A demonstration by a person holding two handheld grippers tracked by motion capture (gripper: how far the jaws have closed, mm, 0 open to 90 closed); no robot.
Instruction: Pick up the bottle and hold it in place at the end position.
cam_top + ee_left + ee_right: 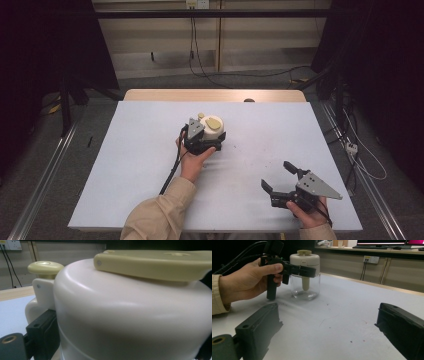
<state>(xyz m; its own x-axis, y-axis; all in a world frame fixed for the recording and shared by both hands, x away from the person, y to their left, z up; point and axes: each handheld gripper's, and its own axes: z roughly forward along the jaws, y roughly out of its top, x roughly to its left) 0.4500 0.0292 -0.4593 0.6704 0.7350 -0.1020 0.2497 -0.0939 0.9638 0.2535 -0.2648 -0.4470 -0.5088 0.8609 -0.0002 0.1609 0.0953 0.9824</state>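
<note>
A jar (214, 125) with a cream lid, a pale yellow lever (155, 263) and a knob (45, 267) on top stands upright near the middle of the white table (125, 165). In the right gripper view its clear glass body (305, 285) rests on the table. My left gripper (212, 138) is shut on the cream lid (130, 310), one jaw on each side. My right gripper (276, 175) hovers near the table's front right, open and holding nothing, its jaws (329, 327) spread wide and pointing towards the jar.
The table's far wooden edge (215, 95) lies behind the jar. Cables (200, 65) and a power strip (352, 148) lie on the floor beyond and to the right. Metal rails (45, 175) run along both sides. Small specks (351, 341) dot the tabletop.
</note>
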